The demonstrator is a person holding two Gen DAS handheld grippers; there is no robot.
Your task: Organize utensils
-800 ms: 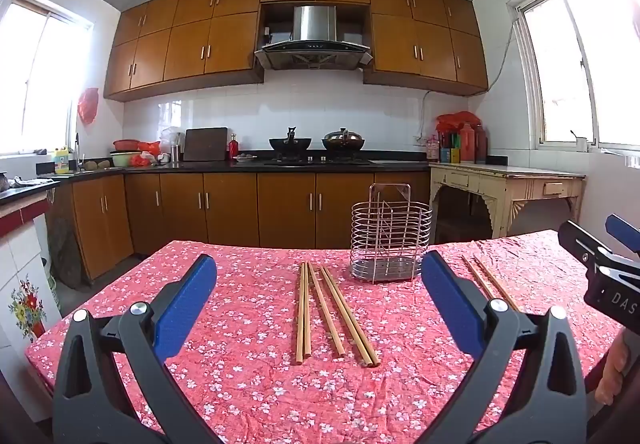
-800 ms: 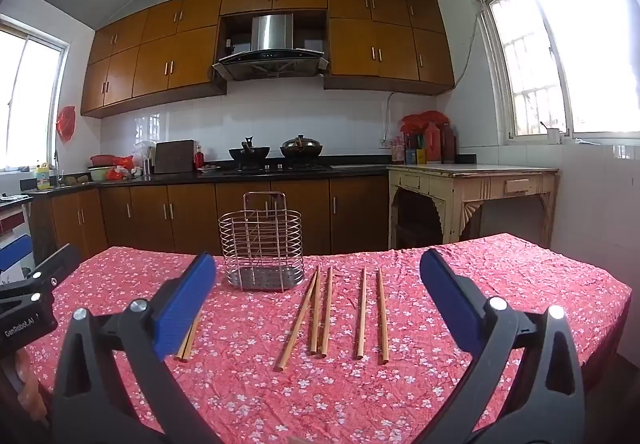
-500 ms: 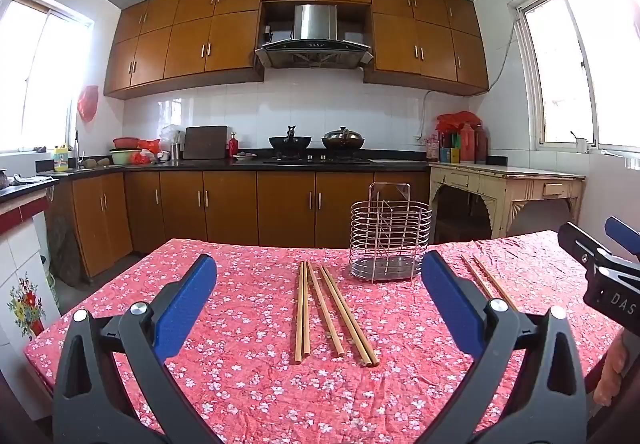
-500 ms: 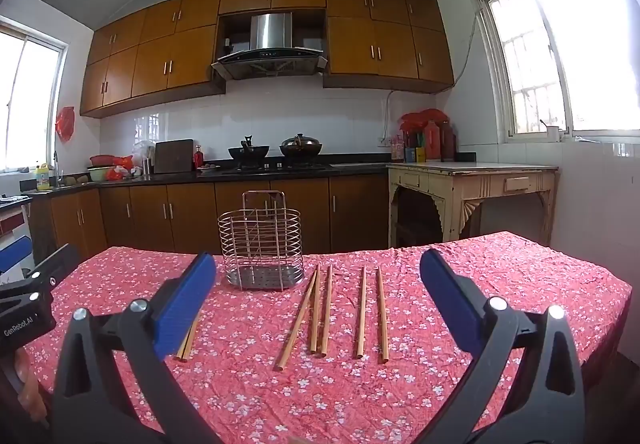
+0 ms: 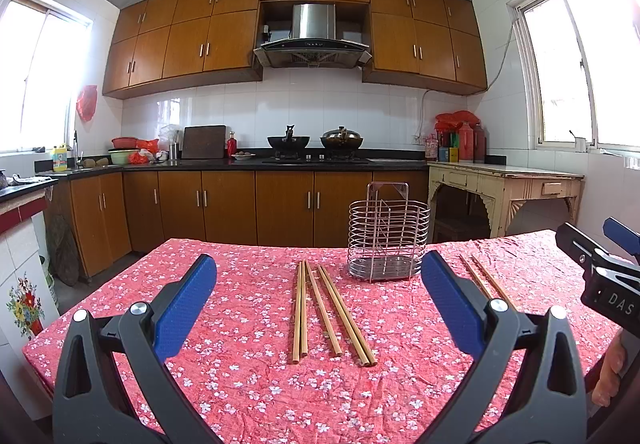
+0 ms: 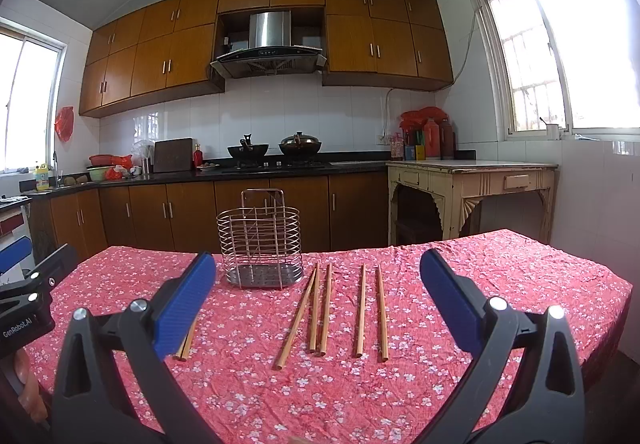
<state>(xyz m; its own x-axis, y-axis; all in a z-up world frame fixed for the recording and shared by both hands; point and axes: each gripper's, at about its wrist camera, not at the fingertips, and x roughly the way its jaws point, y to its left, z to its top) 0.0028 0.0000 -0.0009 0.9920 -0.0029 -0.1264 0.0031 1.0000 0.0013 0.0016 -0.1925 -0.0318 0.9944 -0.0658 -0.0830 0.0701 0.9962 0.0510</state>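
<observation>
Left gripper [image 5: 318,296]: one, held low over the near table edge; its two blue-padded fingers [image 5: 182,308] stand wide apart, gripping nothing.
Right gripper [image 6: 318,296]: one, likewise above the near edge; fingers [image 6: 448,302] spread wide, nothing between them.
Wire utensil holder [image 5: 387,234]: one, upright on the far half of the table, with no utensils visible inside.
Left chopstick group [image 5: 324,310]: four or five sticks lying flat left of the holder and nearer than it; two touch side by side, the others fan slightly rightward.
Right chopstick group [image 6: 338,310]: five sticks flat, right of the holder; three angled close together, two parallel and a little apart.
Tablecloth [image 6: 500,276]: one, red with small white flowers, covering the table.
Woks [image 6: 248,151]: two on the back stove.
</observation>
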